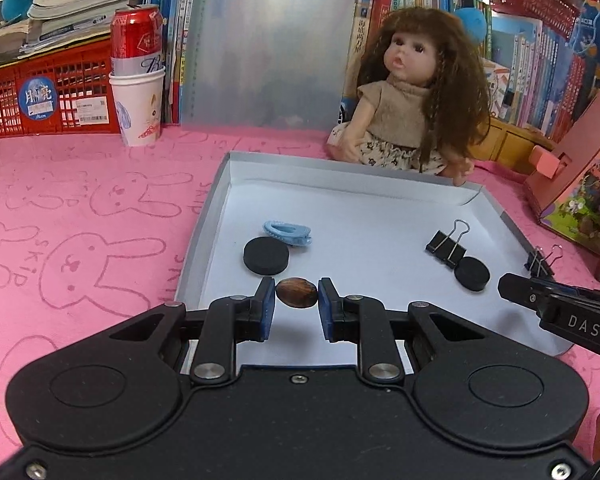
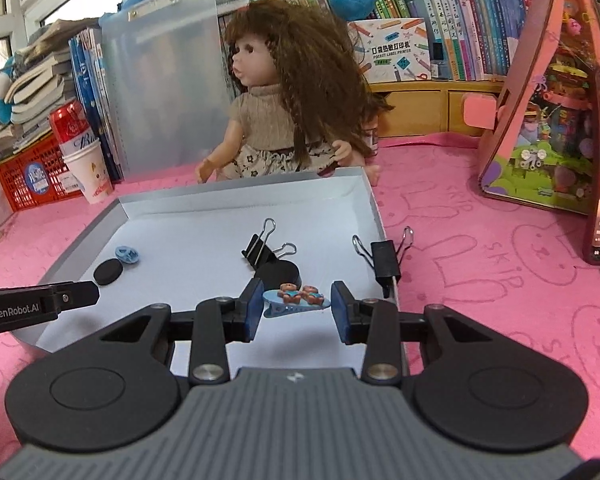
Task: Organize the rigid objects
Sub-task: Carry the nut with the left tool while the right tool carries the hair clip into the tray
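Observation:
A shallow white tray (image 1: 380, 208) lies on the pink cloth. My left gripper (image 1: 297, 294) is shut on a brown oval stone (image 1: 296, 292) just above the tray's near left part. My right gripper (image 2: 296, 300) is shut on a light blue hair clip with two small bears (image 2: 296, 298) over the tray's near right part. In the tray lie a blue hair clip (image 1: 287, 233), two black discs (image 1: 266, 256) (image 1: 473, 274) and a black binder clip (image 1: 446, 246). Another binder clip (image 2: 386, 260) sits on the tray's right rim.
A doll (image 1: 416, 92) sits behind the tray. A paper cup with a red can (image 1: 137, 100) and a red basket (image 1: 48, 96) stand at the back left. A pink toy house (image 2: 548, 100) stands on the right. Books line the back.

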The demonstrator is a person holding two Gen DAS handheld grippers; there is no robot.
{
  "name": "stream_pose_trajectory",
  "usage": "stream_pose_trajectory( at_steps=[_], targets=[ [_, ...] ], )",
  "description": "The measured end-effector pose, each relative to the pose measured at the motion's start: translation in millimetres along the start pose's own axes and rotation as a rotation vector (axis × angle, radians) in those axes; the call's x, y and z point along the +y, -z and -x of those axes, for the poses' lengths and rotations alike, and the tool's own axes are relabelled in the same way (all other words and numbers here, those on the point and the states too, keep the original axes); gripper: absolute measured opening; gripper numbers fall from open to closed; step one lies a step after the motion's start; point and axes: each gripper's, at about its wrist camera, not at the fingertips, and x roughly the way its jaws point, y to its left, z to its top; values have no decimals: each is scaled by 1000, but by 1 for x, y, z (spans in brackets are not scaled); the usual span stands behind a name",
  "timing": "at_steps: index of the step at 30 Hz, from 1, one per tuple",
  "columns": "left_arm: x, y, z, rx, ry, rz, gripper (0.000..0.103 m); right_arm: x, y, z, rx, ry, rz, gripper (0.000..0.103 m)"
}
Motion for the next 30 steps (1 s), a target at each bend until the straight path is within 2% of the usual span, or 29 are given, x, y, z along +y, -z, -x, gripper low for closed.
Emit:
stream_pose_trajectory(
  at_steps=[12, 24, 30],
  targets=[
    [0, 3, -15, 11, -19, -4, 22, 1, 3, -14, 29, 19, 15, 42],
    [-1, 3, -18, 7, -31, -17, 22, 4, 4, -16, 23, 28, 46, 42],
    [-2, 2, -14, 1, -30, -18, 24, 5, 4, -16, 17, 30, 51, 47]
  ],
)
